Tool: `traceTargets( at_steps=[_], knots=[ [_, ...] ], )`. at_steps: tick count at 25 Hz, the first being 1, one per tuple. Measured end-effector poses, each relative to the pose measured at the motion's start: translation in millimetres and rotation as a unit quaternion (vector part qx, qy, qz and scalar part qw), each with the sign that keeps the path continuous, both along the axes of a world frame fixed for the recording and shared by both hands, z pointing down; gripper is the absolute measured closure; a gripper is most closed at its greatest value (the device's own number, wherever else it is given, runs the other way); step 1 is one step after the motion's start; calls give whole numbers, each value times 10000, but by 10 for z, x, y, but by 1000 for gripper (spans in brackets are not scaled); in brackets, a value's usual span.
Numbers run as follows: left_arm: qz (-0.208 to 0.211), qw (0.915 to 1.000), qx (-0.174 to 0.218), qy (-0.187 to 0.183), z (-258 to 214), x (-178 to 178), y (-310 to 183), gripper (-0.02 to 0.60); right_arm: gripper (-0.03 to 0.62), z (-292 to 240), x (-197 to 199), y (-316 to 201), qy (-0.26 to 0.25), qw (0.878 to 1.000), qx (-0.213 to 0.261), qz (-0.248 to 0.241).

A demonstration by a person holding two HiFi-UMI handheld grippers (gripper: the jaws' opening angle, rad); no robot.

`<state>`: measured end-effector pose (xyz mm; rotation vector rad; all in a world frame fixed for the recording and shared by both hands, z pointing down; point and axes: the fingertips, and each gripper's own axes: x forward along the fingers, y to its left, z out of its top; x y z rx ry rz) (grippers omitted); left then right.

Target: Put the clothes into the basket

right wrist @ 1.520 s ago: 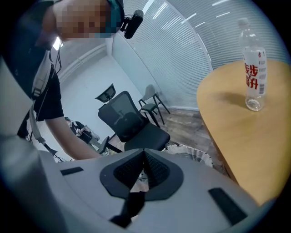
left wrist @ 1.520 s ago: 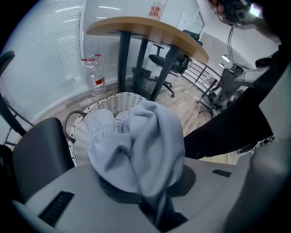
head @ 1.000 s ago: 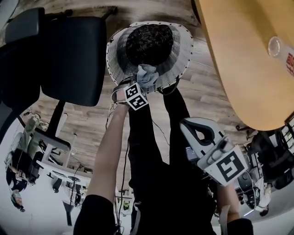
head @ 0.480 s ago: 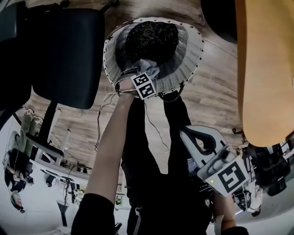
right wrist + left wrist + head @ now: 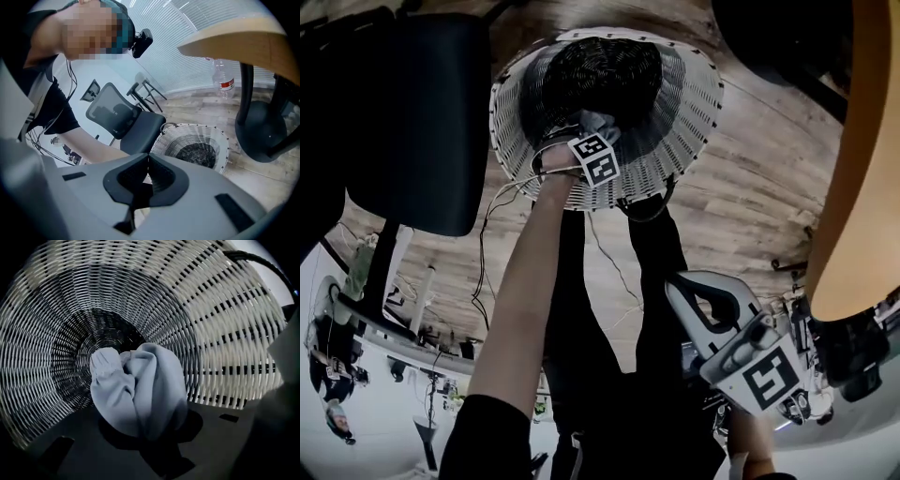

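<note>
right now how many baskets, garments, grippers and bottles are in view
wicker basket: 1
light blue garment: 1, held inside the basket
grippers: 2, the left gripper closed on the garment and the right gripper with its jaws together
plastic bottle: 1
total: 5

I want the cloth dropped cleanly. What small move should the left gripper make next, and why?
Probably open the left gripper: its jaws are clamped on the bunched pale blue cloth, which hangs inside the white wicker basket, above its dark bottom, so letting go should drop it in.
</note>
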<state>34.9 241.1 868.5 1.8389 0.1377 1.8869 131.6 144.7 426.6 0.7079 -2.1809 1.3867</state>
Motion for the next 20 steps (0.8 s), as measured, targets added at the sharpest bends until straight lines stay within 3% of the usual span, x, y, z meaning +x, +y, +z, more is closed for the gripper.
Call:
traceTargets(
  at_steps=[11, 20],
  knots=[
    [-10, 9994, 27, -347, 284, -64, -50, 466, 579, 142, -136, -16, -99, 9998, -117, 91],
    [70, 9995, -85, -296, 315, -84, -59, 462, 579, 194, -160, 23, -49, 9998, -202, -4]
  ],
)
